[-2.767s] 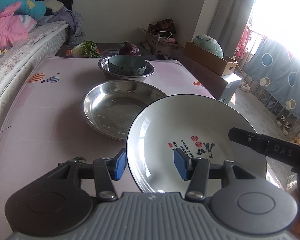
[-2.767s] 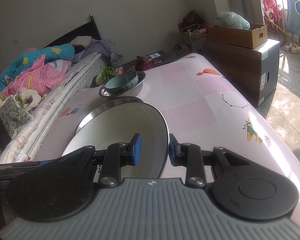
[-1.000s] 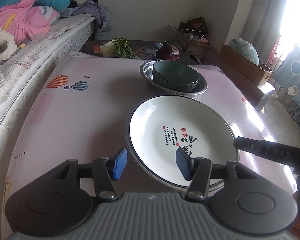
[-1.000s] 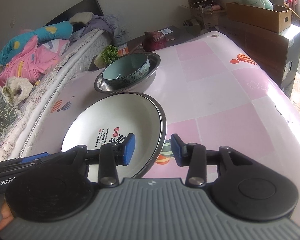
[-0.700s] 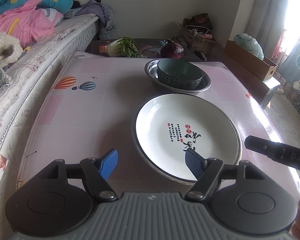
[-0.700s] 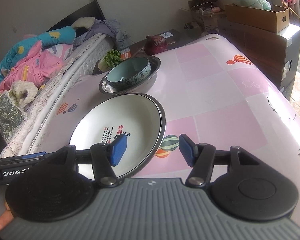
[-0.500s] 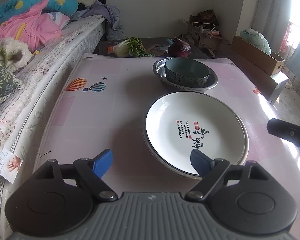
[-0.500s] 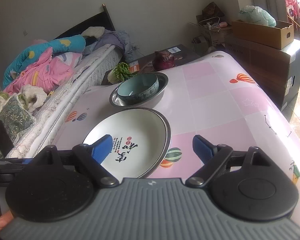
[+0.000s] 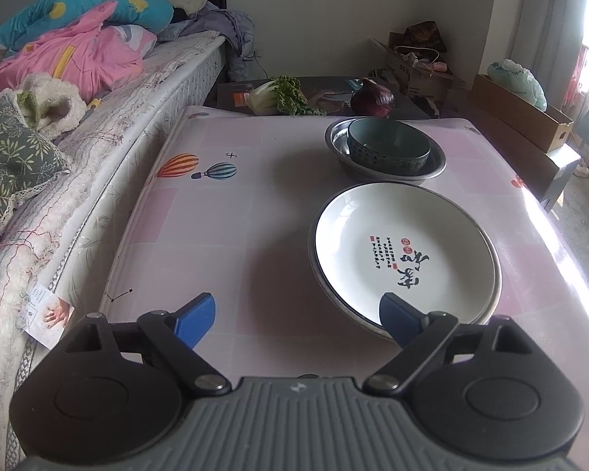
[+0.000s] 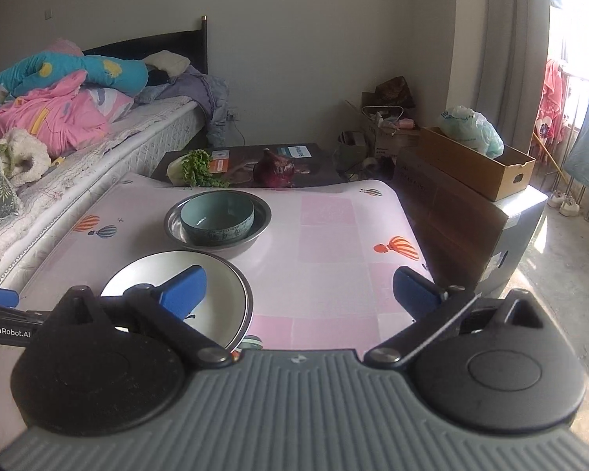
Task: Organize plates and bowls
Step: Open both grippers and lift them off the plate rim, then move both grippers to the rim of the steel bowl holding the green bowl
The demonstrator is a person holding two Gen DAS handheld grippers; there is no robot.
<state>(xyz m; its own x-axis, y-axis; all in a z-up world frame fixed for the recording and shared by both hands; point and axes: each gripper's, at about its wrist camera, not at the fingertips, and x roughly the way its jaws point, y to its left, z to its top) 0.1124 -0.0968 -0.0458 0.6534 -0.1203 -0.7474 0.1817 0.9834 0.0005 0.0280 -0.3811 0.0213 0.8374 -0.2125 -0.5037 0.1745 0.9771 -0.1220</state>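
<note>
**Plate sits in the metal dish, both grippers let go**

The white plate with red and black writing lies flat inside a shallow metal plate, and only the metal rim shows around it. Both sit on the pink table with balloon pictures.

Just behind them is a metal bowl. A blue-green bowl sits inside it.

The left gripper is above the near edge of the table. Its jaws are spread wide and are opening more. Nothing is between them. Its right blue pad shows in front of the plate's near rim.

The right gripper is higher up and looks across the table. Its jaws are very wide and opening too, with nothing held.

Past the table are a leafy green vegetable and a purple cabbage on a dark low stand. A bed with pink and blue blankets runs along the left side.
</note>
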